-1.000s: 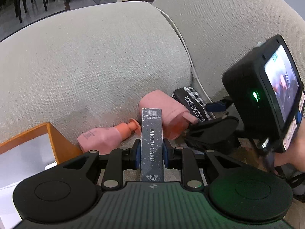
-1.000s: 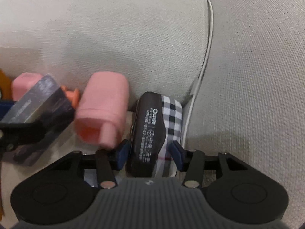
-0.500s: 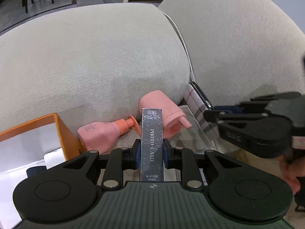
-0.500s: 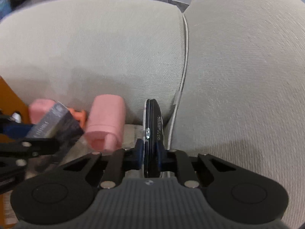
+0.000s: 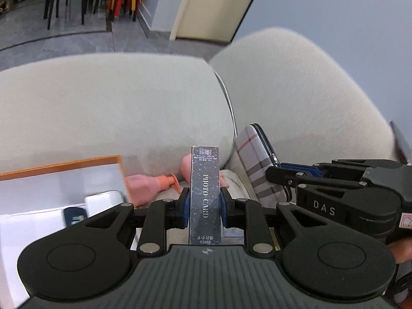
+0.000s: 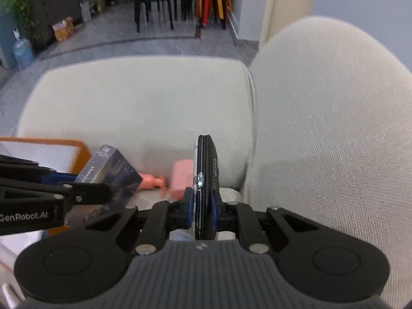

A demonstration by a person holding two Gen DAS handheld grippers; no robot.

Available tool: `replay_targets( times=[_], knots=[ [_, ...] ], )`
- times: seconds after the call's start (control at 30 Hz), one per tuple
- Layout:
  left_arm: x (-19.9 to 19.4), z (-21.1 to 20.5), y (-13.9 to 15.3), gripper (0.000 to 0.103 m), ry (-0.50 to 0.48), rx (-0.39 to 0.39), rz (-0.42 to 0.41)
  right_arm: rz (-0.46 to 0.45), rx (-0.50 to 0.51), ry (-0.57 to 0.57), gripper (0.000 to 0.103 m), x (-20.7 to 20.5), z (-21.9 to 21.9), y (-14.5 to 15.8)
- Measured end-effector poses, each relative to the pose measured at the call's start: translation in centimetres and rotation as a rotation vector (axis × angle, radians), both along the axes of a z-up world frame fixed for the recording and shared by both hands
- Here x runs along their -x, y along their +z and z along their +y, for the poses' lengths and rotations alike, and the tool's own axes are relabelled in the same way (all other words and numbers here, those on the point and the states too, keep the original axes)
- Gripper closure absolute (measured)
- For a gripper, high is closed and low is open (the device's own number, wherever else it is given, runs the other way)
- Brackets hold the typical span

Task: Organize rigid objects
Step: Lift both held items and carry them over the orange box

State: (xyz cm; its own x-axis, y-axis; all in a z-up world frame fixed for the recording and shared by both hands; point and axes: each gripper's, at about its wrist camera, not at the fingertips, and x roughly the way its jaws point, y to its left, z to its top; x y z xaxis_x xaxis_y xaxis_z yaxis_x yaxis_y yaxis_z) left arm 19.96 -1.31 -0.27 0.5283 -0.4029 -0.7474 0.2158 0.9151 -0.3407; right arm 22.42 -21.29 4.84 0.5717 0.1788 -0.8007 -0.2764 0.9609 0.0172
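The left tool (image 5: 204,206) is clamped on a dark, speckled photo card box (image 5: 205,193), which stands on end between the blue pads (image 5: 184,207) and pokes up well past them (its "PHOTO CARD" lettering runs along the narrow face). The right tool (image 6: 203,207) is clamped on a slim case with a plaid cover (image 6: 206,180), held edge-on so that only its black rim and a thin strip of the cover show from the right wrist; from the left wrist its plaid face (image 5: 260,164) shows, tilted, beside the seam of the two sofa cushions (image 5: 116,108). Both things are off the sofa seat. Below and beyond them a pink pump bottle (image 5: 144,184) and its pink cap (image 6: 181,179) lie on the seat against the cushion. An orange box (image 5: 61,166) with a white inside stands to the left, just beside the bottle.
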Motion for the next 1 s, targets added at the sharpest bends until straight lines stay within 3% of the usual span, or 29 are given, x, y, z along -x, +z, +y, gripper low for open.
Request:
replay_targets(
  times=[0.17,0.33,0.7,1.0],
  knots=[
    [3.0,4.1,2.6,0.078,0.058,0.019,-0.046,-0.062,-0.078,0.075,0.091,3.0,3.1,3.1],
    [5.5,8.8,3.4,0.078,0.139,0.015,-0.064,-0.065,-0.181,0.155,0.091,5.4,6.8,5.1],
    [6.7,17.8,-0.7,0.078,0.303,0.035,0.043,0.07,-0.291,0.23,0.091,5.8,15.4,1.9],
    [3.9,20.1,-4.4,0.078,0.323,0.083,0.126,0.256,-0.369,0.116,0.091,2.9,19.2,-3.9]
  ],
)
